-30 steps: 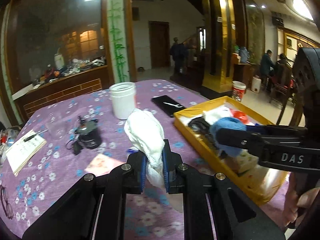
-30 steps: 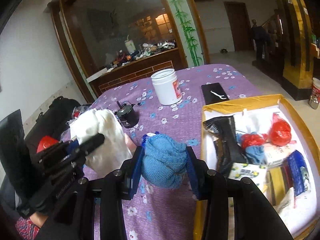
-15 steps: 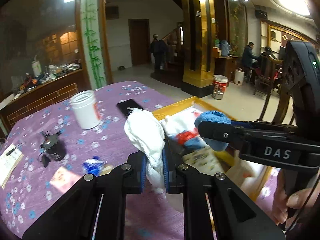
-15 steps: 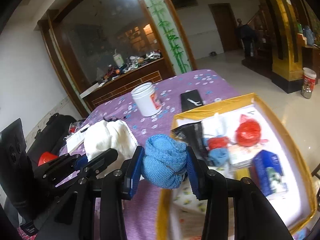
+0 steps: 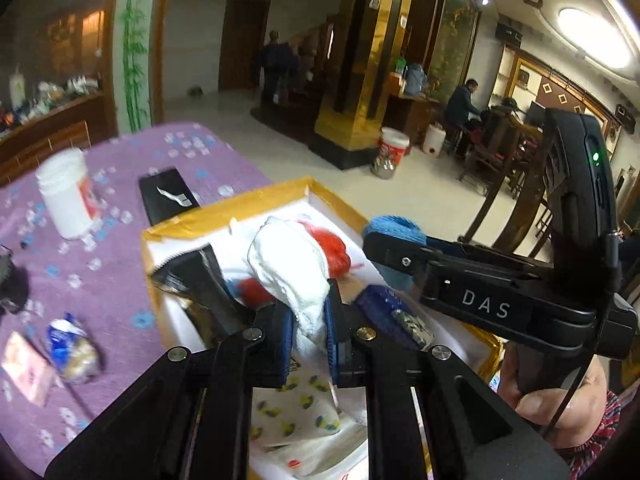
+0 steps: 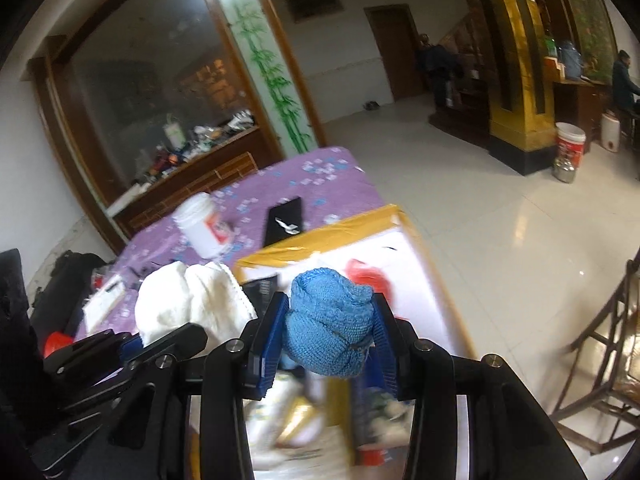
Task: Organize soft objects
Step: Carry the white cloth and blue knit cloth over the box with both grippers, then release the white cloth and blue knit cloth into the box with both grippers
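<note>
Both grippers are matte black with 2 blue ribbed pads each and silver screw heads along the finger arms: left gripper (image 5: 308,334), right gripper (image 6: 327,344). The right one carries white "DAS" lettering, a green light and a thin black cable. The right hand (image 5: 560,404) shows a red patterned sleeve.

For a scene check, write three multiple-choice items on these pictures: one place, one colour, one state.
1. Where is the white plastic jar?
A on the purple flowered tablecloth
B in the yellow-rimmed box
C on the floor

2. What colour is the knitted bundle in the right tool?
A green
B blue
C black

3. How is the left tool?
A wide open
B empty
C shut on the white cloth

A: it stands on the tablecloth. B: blue knitted bundle. C: pads pinch the white cloth.
</note>
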Tool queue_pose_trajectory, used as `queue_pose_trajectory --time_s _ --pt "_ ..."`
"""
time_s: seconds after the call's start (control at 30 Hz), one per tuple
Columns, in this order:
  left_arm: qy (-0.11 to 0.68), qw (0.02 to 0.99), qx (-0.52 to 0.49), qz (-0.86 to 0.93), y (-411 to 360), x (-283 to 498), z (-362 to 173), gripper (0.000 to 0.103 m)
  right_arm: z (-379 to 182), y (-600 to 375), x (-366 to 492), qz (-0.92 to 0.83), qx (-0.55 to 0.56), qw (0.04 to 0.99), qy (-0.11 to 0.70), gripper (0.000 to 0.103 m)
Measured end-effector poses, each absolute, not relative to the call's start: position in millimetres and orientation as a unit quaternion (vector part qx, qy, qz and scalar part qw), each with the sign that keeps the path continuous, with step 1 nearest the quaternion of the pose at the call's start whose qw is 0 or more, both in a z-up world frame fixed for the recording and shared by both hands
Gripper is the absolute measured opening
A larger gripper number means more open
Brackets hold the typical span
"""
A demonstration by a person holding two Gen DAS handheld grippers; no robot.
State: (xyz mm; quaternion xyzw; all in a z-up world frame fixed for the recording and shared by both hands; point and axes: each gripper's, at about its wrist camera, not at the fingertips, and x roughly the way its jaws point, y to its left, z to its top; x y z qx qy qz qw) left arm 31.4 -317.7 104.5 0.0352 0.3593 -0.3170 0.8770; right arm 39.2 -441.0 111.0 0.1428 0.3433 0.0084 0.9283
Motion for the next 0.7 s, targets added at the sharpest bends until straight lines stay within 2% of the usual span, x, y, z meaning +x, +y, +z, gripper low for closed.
queue_pose_trajectory --time_s 0.23,0.43,0.53,0.6,0.7 --pt "0.382 0.868 0.057 -0.311 -333 28 84 0.011 88 -451 51 0.002 0.147 0.915 0.375 0.044" --pt "0.375 0.872 0.063 -0.310 -335 19 91 0.017 79 -454 55 0.004 0.150 0.910 0.387 0.048" --pt "0.375 0.872 0.053 -0.311 -331 19 95 0.036 79 -455 57 0.004 0.154 0.909 0.388 0.051" --pt "0.370 0.874 0.044 -0.311 -328 20 98 0.052 80 -454 57 0.004 0.157 0.908 0.388 0.055" --pt "0.362 0.878 0.033 -0.312 -321 19 106 0.053 84 -453 55 0.004 0.157 0.910 0.385 0.060"
